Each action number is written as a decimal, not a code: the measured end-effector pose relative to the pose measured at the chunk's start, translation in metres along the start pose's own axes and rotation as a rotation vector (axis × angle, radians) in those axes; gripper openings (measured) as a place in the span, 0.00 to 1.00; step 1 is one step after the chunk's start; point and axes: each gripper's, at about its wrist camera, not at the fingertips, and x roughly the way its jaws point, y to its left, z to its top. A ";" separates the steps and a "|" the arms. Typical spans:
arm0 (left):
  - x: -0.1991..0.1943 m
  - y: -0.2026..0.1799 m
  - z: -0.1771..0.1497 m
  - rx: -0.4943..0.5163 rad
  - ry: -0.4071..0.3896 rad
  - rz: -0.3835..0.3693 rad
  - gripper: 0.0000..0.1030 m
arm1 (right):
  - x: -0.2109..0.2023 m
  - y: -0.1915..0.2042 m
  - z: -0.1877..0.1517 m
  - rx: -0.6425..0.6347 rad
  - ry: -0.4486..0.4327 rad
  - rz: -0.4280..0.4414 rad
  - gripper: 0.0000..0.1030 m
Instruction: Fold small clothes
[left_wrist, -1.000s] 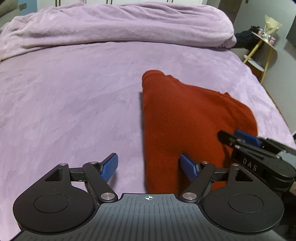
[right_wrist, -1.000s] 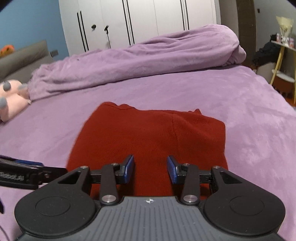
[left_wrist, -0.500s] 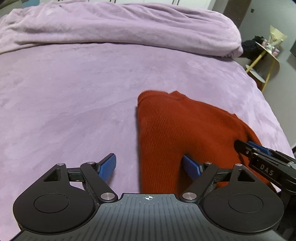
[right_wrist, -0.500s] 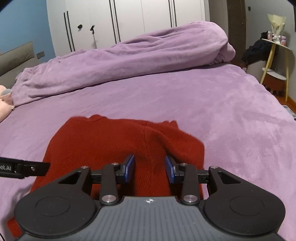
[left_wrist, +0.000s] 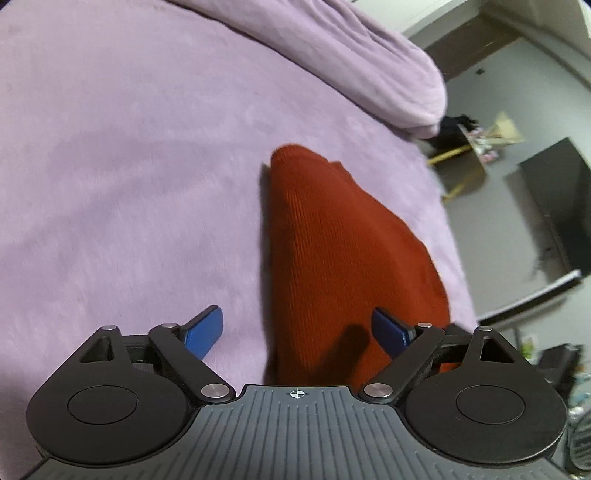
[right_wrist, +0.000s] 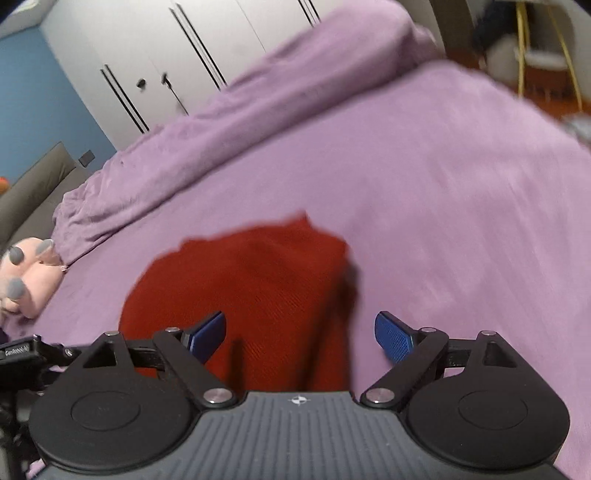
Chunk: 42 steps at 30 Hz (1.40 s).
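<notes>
Bed (left_wrist: 129, 166), covered in a lilac plush blanket, filling most of both views; a rumpled duvet (right_wrist: 229, 122) of the same colour heaped along its far side. White wardrobe (right_wrist: 155, 62) with dark vertical handles behind, beside a blue wall.

Red knitted garment (left_wrist: 332, 258), folded, lying flat on the bed near its foot edge; ribbed texture sharp in the left wrist view, smeared by motion blur in the right wrist view (right_wrist: 251, 280). Near end cut off by the gripper bodies in both views.

Left gripper (left_wrist: 297, 330): jaws spread wide and empty, left blue pad over bare blanket, right pad over the red knit; contact with the cloth not discernible.

Right gripper (right_wrist: 299, 334): jaws likewise wide apart and empty, left pad over the garment, right pad over the blanket past its right edge.

Pink plush toy (right_wrist: 29, 273) with grey paw pads, cut off at the left margin. Yellow-legged side table (left_wrist: 461, 162) beyond the bed, items on it blurred.

Lettering on the left gripper's body, seen at the left edge of the right wrist view (right_wrist: 18, 350): reads roughly "GenRobot", end of the word unclear.
</notes>
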 end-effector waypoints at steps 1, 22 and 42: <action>0.002 0.002 -0.002 -0.001 -0.001 -0.012 0.88 | 0.001 -0.010 -0.004 0.031 0.033 0.027 0.83; -0.033 -0.017 -0.005 -0.062 -0.040 -0.150 0.34 | 0.021 0.019 -0.021 0.275 0.133 0.374 0.29; -0.144 -0.015 -0.056 0.111 -0.184 0.369 0.64 | -0.057 0.182 -0.092 -0.110 -0.008 0.089 0.50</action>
